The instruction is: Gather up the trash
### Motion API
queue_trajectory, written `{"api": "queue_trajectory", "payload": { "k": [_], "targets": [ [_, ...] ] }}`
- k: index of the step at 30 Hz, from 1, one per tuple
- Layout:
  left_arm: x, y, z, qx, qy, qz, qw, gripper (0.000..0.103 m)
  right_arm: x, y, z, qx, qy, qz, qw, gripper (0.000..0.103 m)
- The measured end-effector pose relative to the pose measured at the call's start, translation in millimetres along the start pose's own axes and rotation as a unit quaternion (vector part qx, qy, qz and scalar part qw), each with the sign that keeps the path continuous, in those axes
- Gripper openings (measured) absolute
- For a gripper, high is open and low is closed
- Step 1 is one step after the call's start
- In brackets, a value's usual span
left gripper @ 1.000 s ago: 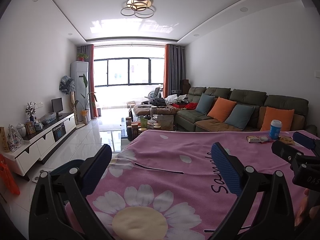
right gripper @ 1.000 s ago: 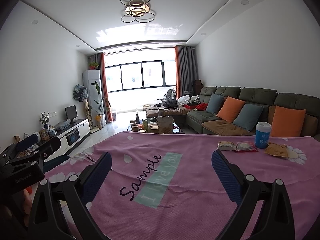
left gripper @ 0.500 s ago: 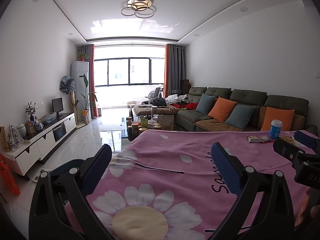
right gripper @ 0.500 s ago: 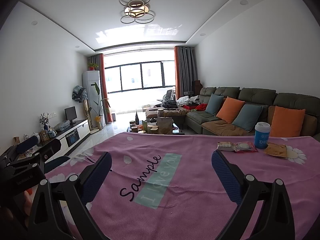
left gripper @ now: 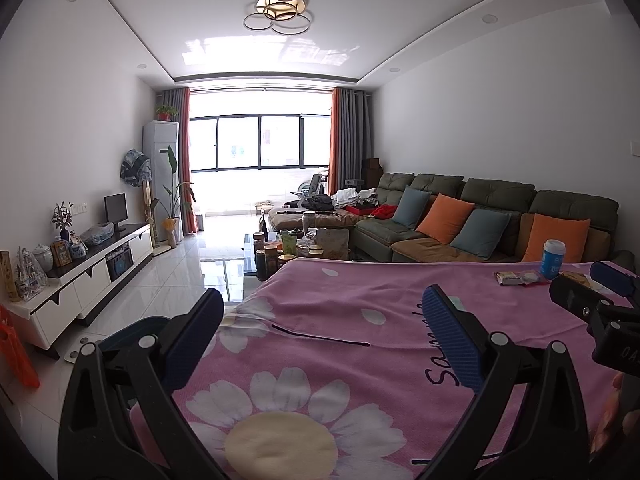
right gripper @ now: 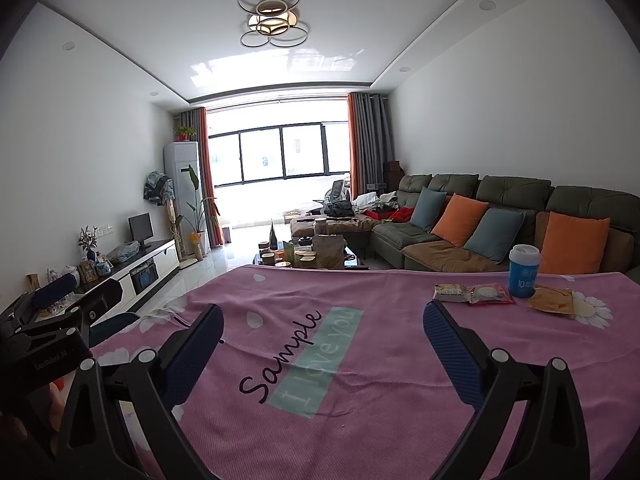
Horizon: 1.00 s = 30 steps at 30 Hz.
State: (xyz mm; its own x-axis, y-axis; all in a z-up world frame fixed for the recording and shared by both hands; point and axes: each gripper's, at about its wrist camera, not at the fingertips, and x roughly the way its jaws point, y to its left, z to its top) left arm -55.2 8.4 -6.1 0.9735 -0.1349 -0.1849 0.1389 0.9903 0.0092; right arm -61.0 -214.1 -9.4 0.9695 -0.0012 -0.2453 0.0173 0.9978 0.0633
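On the pink flowered cloth of the table, at the far right, lie a grey snack wrapper, a red-edged wrapper and a tan wrapper. A blue paper cup with a white lid stands upright behind them. The same cup and wrappers show in the left wrist view. My right gripper hovers open over the cloth, well short of the wrappers. My left gripper is open too, near the table's left edge. Neither holds anything.
A dark bin rim shows below the table's left edge. Beyond the table stand a cluttered coffee table, a green sofa with cushions on the right and a white TV cabinet on the left. An orange bag lies far left.
Both views have barely shifted; the right gripper has edged slightly right and forward in the left wrist view. Both grippers stay open.
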Motion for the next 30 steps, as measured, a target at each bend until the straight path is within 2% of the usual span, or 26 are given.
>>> {"api": "queue_trajectory", "payload": {
  "k": [30],
  "targets": [
    [-1.9,2.1,-3.1,-0.003,0.004,0.001,1.0000,0.098,-3.7,1.2,1.5,0.003,-0.004,-0.002,1.000,0.097]
  ]
}}
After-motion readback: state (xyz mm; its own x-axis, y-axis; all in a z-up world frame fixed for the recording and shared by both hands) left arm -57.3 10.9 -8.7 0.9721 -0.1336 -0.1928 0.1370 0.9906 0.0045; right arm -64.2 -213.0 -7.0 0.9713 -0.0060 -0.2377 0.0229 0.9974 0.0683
